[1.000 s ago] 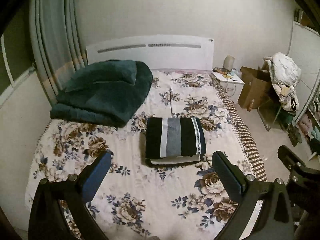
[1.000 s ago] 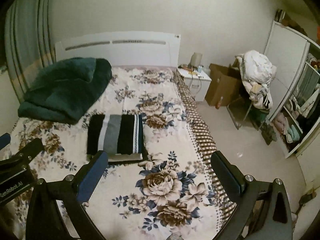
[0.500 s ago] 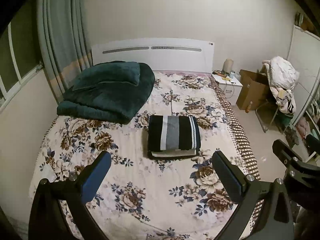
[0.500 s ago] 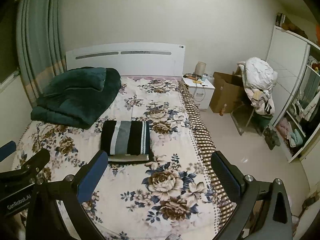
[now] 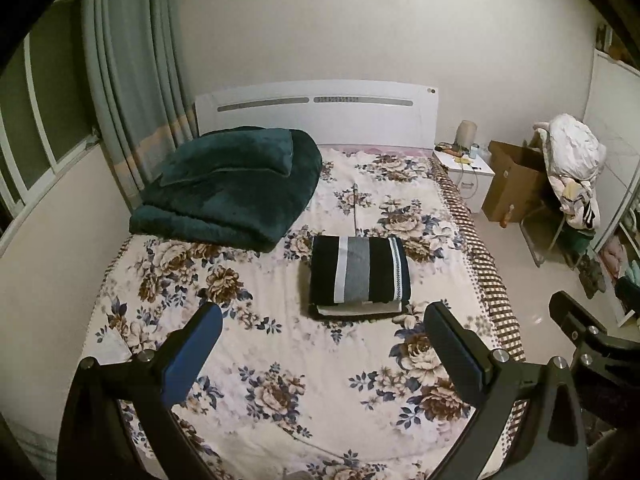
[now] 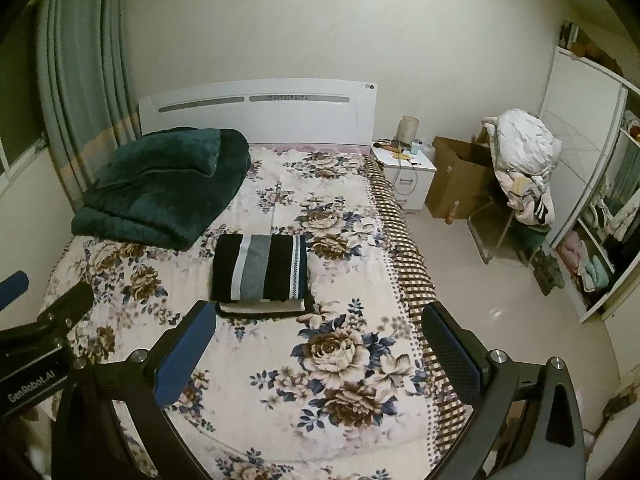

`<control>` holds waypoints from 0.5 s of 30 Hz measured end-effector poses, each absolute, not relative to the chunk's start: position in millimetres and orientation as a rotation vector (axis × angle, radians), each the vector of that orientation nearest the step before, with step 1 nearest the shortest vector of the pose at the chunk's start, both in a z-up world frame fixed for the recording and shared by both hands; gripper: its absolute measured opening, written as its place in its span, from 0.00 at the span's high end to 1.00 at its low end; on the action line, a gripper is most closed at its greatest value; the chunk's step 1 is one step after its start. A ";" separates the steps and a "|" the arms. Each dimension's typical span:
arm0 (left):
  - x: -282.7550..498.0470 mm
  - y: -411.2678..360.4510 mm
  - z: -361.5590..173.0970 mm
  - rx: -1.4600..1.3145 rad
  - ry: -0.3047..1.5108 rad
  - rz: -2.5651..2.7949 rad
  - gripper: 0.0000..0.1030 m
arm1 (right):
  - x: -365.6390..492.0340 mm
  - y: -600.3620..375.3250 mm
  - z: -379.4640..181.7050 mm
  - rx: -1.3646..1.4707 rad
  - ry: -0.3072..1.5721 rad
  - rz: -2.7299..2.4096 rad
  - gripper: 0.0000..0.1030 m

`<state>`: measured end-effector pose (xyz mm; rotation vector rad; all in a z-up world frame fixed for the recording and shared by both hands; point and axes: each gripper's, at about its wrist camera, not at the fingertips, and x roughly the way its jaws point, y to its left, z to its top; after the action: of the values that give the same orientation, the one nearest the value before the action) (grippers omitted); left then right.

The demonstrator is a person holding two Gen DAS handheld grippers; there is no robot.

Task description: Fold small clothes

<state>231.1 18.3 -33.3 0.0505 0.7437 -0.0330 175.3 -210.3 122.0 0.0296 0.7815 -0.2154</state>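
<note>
Both grippers, left (image 5: 322, 338) and right (image 6: 318, 334), fingers spread wide, empty, above near bed (image 5: 280, 360). Folded striped clothes (image 5: 360, 272) mid-bed, stack's lower layers mostly hidden. Blanket (image 5: 232, 188) far left.

The foot of the bed (image 5: 280, 420) runs off the bottom edge in both views, partly behind the black frames of the left gripper (image 5: 322, 344) and right gripper (image 6: 318, 340). Under the folded striped garment (image 5: 360, 270) on that bed, only a pale edge of a lower layer shows. Beside the bed's head, small items on the white nightstand (image 6: 408, 176) are too small to identify. Beyond it, the wardrobe (image 6: 592, 184) is cut off at the right edge.
</note>
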 end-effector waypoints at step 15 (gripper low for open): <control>222.4 20.4 -17.8 0.030 0.730 -0.049 0.00 | 164.3 -207.9 145.6 0.019 0.752 -0.201 0.00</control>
<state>222.4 20.4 -17.8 0.0297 0.7300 -0.0492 164.3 -207.9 145.6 0.0191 0.7515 -0.2010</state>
